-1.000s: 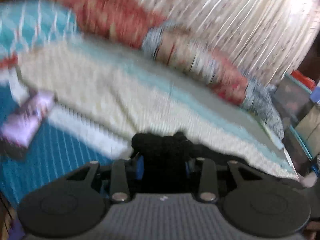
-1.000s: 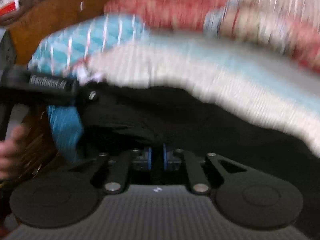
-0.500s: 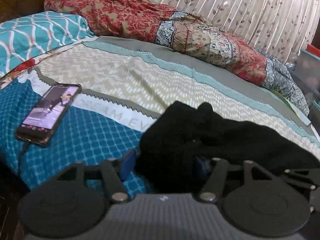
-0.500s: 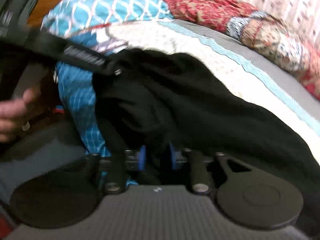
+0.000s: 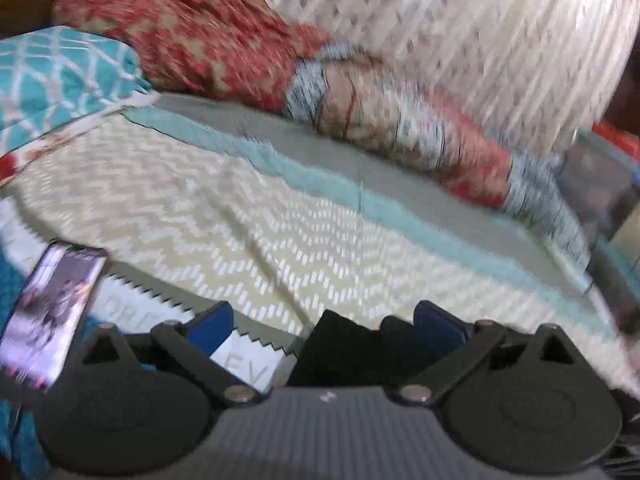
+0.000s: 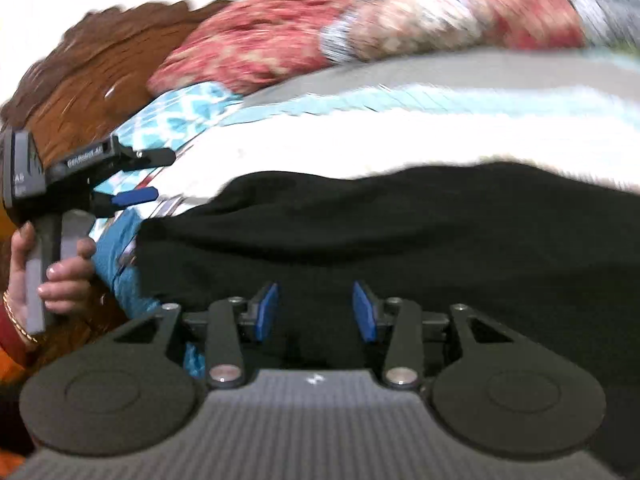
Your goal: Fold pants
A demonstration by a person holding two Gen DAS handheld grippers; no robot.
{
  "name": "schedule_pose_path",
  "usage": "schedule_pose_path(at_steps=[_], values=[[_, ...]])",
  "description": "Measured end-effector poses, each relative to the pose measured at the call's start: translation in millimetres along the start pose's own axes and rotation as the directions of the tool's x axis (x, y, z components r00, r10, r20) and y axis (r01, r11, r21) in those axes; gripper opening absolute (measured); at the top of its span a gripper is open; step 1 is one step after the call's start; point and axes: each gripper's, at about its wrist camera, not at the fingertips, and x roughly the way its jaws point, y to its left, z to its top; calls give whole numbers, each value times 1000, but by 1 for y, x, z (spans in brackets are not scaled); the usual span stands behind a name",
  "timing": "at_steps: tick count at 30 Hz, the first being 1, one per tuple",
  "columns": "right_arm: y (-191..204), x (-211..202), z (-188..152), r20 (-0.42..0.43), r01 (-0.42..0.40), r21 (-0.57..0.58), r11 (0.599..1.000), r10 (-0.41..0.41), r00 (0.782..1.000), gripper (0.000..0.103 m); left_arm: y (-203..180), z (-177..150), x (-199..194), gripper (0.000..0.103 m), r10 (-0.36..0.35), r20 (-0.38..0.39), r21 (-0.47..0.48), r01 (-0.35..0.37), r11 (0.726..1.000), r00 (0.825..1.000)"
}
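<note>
Left wrist view, left gripper: its blue-padded fingers are spreading wide, the jaws opening; a dark fold of the black fabric pants is lying between them nearer the right pad, and no pad appears to be pressing it, which reads as a release after laying the cloth down.
Left wrist view, pants: only a small bunched edge is showing, resting on the patterned teal-and-cream bedspread, at the near side of the bed.
Left wrist view, surroundings: a lit black smartphone is lying on the bedspread to the left, apart from the pants; a rumpled red-patterned quilt is piled along the far side, clear of the folding area.
Right wrist view, right gripper: its fingers are standing partly apart and still opening, with black cloth lying under and between them but not pinched, probably to let the fold settle.
Right wrist view, pants: the dark cloth is stretching across the bedspread from the left edge to the right, laid fairly flat.
Right wrist view, other gripper: the left gripper is hovering at the pants' left end, gripped by the person's hand, its jaws apart and empty.
Judgement: a fold seems just laid; smoothing or another fold likely remains.
</note>
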Motion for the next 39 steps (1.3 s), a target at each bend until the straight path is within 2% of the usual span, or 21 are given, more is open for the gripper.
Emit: schedule_pose_path(at_steps=[2,3,4,5,6,8,9,11,12,14,16,19,22,24,28,31,33,35,37,38,39], values=[[-12,16,-4,-47,38,78,996,-35,998,45,-1,-3,31,84,-26,-111,3,27,1000,993],[-16,23,-8,-70,58,104,993,-51,996,45,2,-7,50,60,-81,-208,-42,73,996,975],[-20,28,-12,-81,64,132,989,-53,995,43,4,-14,62,52,-108,-267,-93,85,992,958],[-22,30,-15,-68,52,159,986,-41,997,43,1,-21,64,49,-84,-267,-99,59,993,960],[-23,28,-15,-58,42,176,984,-32,998,43,-9,-27,57,42,-43,-230,-43,34,999,972],[-22,30,-14,-57,37,186,982,-27,998,43,-28,-36,35,20,46,-111,47,-41,998,993],[-19,33,-13,-61,39,184,982,-28,998,43,-32,-37,21,14,82,-34,50,-80,996,996],[-15,38,-12,-65,46,175,984,-35,997,43,-23,-35,7,12,170,44,-39,-169,985,984],[-12,41,-11,-65,50,170,984,-39,997,43,-15,-35,7,8,204,43,-84,-200,976,978],[-14,40,-10,-63,57,163,985,-47,997,43,-1,-38,24,8,309,-7,-117,-308,944,951],[-12,38,-12,-62,64,152,986,-55,997,43,9,-43,32,11,299,-37,-137,-302,944,953],[-11,32,-8,-61,68,123,990,-61,996,43,16,-35,14,17,275,-5,-189,-271,944,962],[-11,21,-4,-25,20,149,989,-16,1000,45,28,-21,-14,18,283,47,-265,-262,928,958],[-4,17,5,21,-19,137,990,17,1000,45,30,-15,-30,18,254,70,-291,-224,930,965],[15,21,25,73,-86,100,991,79,994,45,-7,-4,-40,18,156,98,-204,-133,970,983],[29,33,29,58,-146,61,987,143,988,45,-45,-16,-35,18,42,50,-105,-36,994,998],[35,42,25,20,-163,16,986,163,986,45,-66,-34,-27,18,13,2,-27,-13,1000,1000],[35,51,8,-66,-159,-17,987,158,985,45,-77,-52,-13,18,52,-48,46,-50,998,997],[32,75,-8,-189,-89,-38,995,80,979,43,-77,-70,10,17,146,-105,118,-134,984,984],[28,78,-13,-193,-85,-39,996,76,978,42,-72,-78,25,14,192,-138,147,-172,974,972],[24,75,-11,-174,-102,-30,994,95,980,42,-66,-85,32,10,215,-137,165,-192,968,967]])
